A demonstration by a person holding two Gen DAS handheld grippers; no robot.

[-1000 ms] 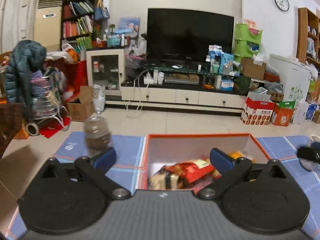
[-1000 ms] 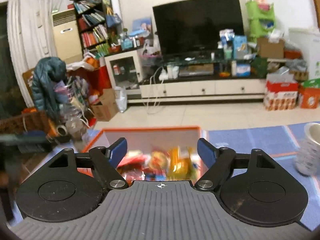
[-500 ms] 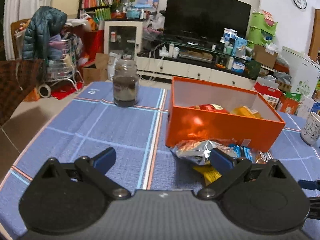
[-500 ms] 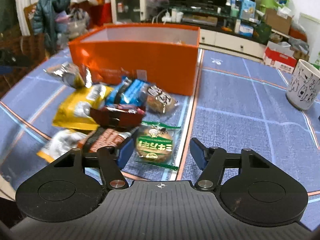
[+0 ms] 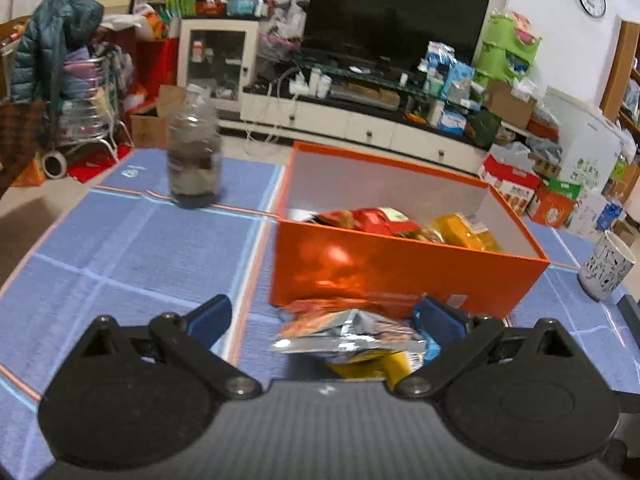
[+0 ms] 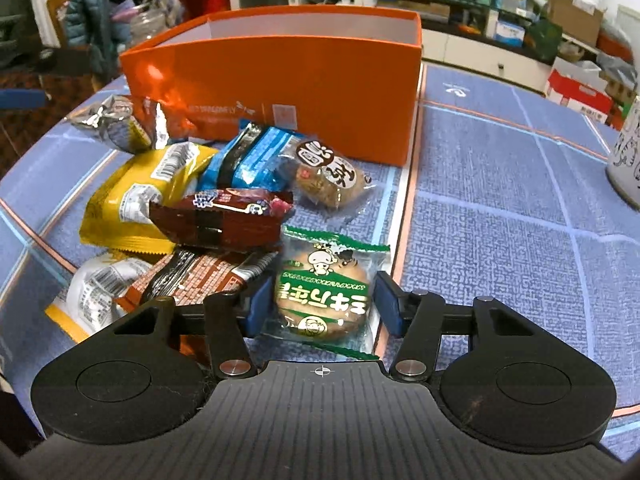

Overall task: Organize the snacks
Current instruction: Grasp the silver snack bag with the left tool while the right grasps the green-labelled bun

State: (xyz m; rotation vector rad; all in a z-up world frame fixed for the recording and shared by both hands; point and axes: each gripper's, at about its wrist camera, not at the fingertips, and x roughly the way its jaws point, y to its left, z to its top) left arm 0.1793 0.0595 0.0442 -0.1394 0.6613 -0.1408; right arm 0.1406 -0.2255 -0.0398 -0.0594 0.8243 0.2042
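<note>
Jaws of the right gripper (image 6: 322, 304) are closing around the green cookie packet (image 6: 325, 292), which lies on the blue cloth (image 6: 500, 240) well in front of the orange box (image 6: 280, 76); the pads do not yet press it. Left gripper (image 5: 324, 320) jaws stand wide apart above a silver packet (image 5: 352, 334) just before that box.

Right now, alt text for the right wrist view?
The right gripper is closing around a green-labelled cookie packet on the blue tablecloth, pads not yet pressing it. More snack packets are piled to its left, in front of the orange box.
</note>
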